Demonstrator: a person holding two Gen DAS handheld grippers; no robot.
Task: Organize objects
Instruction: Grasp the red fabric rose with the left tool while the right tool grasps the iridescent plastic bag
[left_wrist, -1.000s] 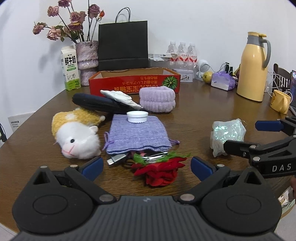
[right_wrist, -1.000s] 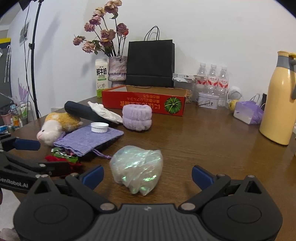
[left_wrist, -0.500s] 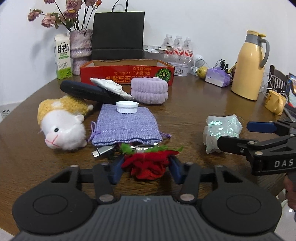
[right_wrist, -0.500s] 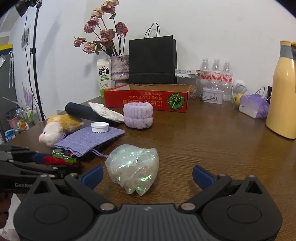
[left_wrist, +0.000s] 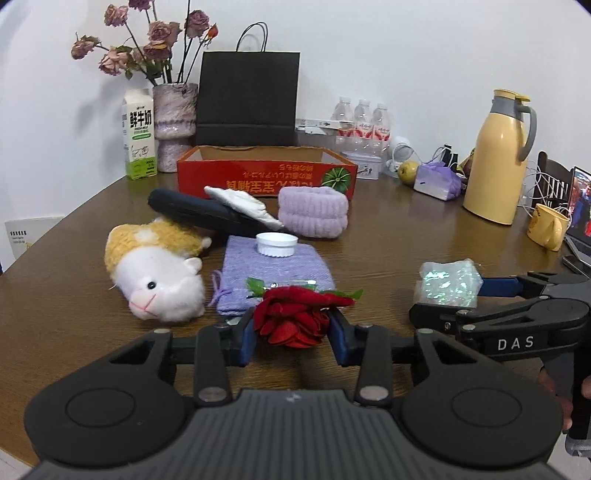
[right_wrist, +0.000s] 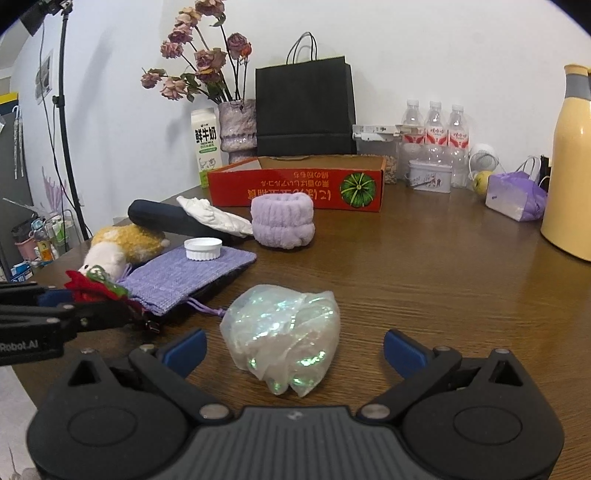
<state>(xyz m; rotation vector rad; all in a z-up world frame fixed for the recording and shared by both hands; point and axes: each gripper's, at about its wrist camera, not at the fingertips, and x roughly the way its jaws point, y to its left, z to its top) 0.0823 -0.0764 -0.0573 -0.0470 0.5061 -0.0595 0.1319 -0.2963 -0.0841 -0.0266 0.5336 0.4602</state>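
A dark brown wooden surface (right_wrist: 424, 266) carries a plush hamster (left_wrist: 155, 273), a purple knitted pouch (left_wrist: 273, 269), a lilac towelling band (left_wrist: 313, 216), an iridescent plastic bundle (right_wrist: 284, 332), a red cardboard box (left_wrist: 266, 177), a milk carton (left_wrist: 139, 140), a vase (left_wrist: 174, 125), a black paper bag (left_wrist: 247, 99) and a yellow thermos jug (left_wrist: 496, 162).

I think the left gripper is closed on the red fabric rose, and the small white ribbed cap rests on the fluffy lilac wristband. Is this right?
Not quite. The small white ribbed cap rests on the flat lilac knitted pouch, not on the fluffy lilac wristband behind it; the left wrist view shows this. The left gripper is indeed closed on the red fabric rose.
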